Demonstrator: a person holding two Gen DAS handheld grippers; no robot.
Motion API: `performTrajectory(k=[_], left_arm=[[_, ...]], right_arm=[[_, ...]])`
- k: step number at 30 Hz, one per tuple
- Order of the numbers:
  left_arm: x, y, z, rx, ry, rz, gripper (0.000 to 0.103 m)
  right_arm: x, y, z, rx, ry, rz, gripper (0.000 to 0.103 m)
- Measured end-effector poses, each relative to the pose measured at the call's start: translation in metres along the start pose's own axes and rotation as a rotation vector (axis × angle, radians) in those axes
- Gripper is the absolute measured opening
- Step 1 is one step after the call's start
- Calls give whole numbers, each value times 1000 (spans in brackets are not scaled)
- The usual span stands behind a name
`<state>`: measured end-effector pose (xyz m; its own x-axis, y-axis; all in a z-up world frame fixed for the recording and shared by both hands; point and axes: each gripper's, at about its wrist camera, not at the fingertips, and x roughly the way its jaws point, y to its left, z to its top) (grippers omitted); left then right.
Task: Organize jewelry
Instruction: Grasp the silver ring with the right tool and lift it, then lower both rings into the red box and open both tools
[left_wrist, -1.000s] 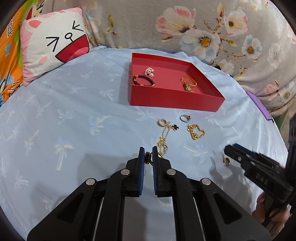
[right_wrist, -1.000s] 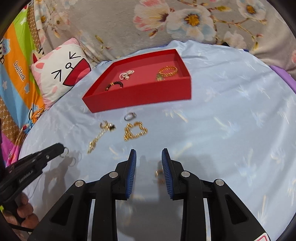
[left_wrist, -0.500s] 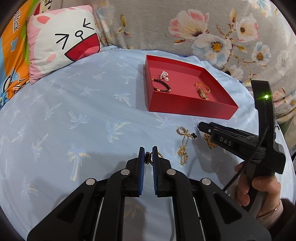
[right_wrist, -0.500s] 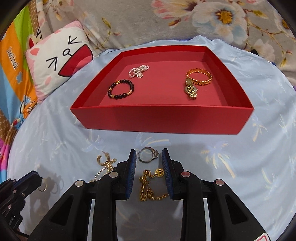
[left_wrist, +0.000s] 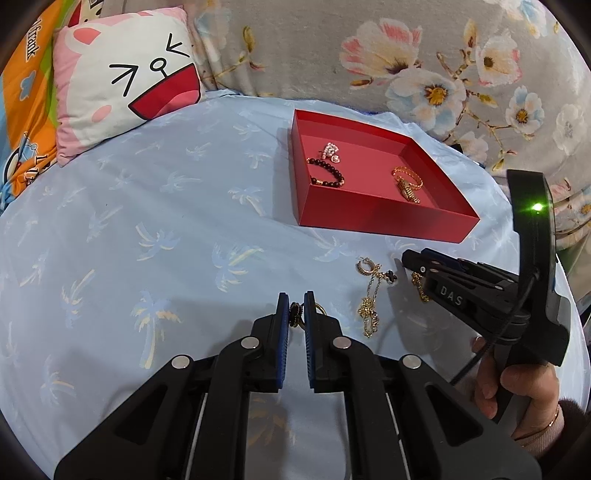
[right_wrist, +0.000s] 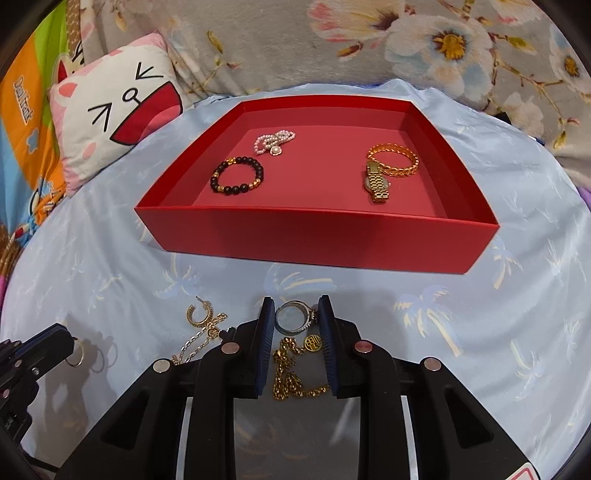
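Left gripper (left_wrist: 296, 314) pinching dark charm earring (left_wrist: 295, 314), right gripper (right_wrist: 296, 325) fingers straddling silver ring (right_wrist: 295, 317) on sheet (left_wrist: 147, 206), red tray (right_wrist: 317, 232) just beyond

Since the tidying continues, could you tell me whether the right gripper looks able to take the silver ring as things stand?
Probably yes: the open right gripper already has the silver ring between its fingers on the cloth, nothing between.

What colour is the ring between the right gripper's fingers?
Silver, the ring shows best in the right wrist view.
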<state>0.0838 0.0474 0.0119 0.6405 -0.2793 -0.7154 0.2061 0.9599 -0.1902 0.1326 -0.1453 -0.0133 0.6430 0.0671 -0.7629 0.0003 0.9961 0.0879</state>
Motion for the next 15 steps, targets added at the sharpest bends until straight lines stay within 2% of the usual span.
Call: performTrajectory(k=[6,10,15], left_arm=[[-2,-13,22,32,-31,-24,7],[-1,-31,55,69,-70,-73,7],[18,-63,103,129,-117,-94,7]], right_arm=[[-31,-18,11,43,-66,16,23],[-44,-39,33,77,-102,18,23],[-42,-66,67,108,-126,-2,23]])
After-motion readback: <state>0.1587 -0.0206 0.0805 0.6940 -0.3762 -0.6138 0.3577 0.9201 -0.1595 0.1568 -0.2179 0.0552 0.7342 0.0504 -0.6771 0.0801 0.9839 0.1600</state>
